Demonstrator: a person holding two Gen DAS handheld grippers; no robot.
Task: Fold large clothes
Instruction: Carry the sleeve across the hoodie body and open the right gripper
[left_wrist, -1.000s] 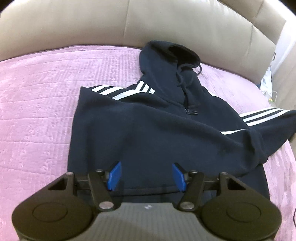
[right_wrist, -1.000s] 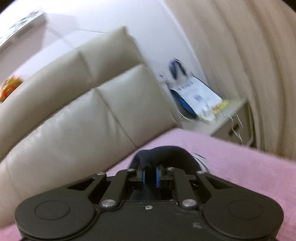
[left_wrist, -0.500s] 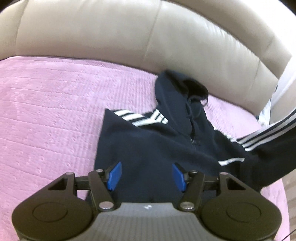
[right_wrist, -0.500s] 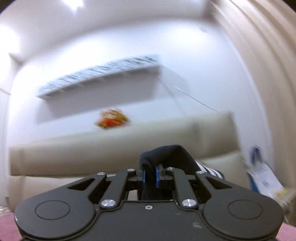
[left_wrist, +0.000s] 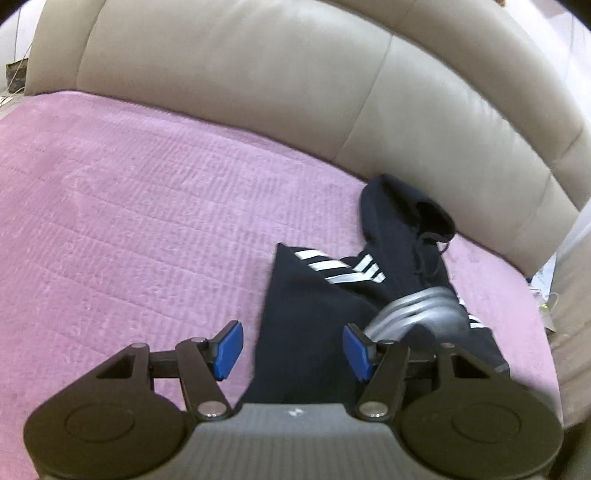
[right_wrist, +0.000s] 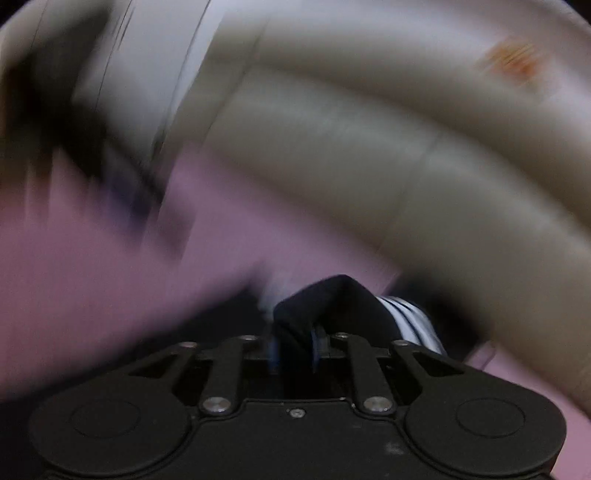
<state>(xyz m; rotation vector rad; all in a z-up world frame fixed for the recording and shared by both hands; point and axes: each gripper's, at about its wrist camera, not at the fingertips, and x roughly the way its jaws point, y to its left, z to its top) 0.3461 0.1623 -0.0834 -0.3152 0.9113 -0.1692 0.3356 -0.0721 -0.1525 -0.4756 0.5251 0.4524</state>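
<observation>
A navy hoodie (left_wrist: 314, 325) with white sleeve stripes lies on the purple bedspread (left_wrist: 129, 229), hood toward the headboard. Its right sleeve (left_wrist: 417, 310) arcs over the body, blurred by motion. My left gripper (left_wrist: 291, 345) is open and empty, hovering above the hoodie's lower left part. In the right wrist view my right gripper (right_wrist: 295, 343) is shut on the sleeve cuff (right_wrist: 332, 306), whose white stripes show on the right. That view is heavily blurred.
A beige padded headboard (left_wrist: 295, 92) runs along the far side of the bed. A bedside surface with small items (left_wrist: 546, 295) is at the far right edge. Bedspread stretches left of the hoodie.
My right gripper has swung the sleeve up and leftward over the hoodie body. My left gripper has moved left and back, so the hoodie now sits right of centre.
</observation>
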